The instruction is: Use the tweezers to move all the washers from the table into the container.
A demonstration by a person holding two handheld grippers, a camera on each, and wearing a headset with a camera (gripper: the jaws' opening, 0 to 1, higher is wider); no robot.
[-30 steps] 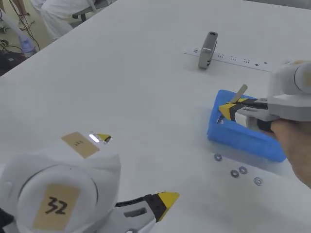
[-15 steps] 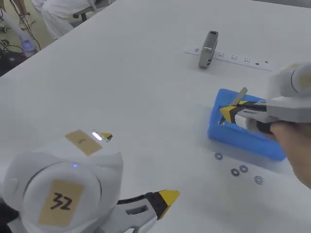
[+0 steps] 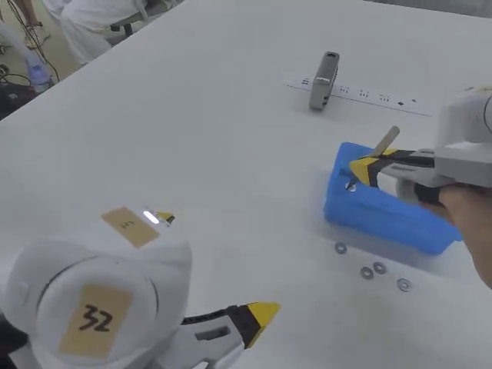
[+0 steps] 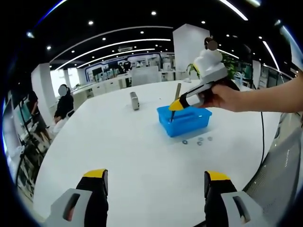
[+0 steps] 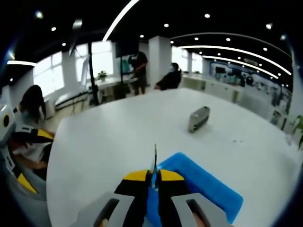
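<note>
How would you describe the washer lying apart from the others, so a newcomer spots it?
On the white table, find the blue container beneath the tweezers held in the right gripper. Four washers lie on the table along its near wall. The lone washer sits by the container's left corner in the head view, while the other three cluster further right.

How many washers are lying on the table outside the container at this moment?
4 washers, all beside the blue container in the head view: one alone at the left, two close together, one at the right. Others may be hidden inside.
</note>
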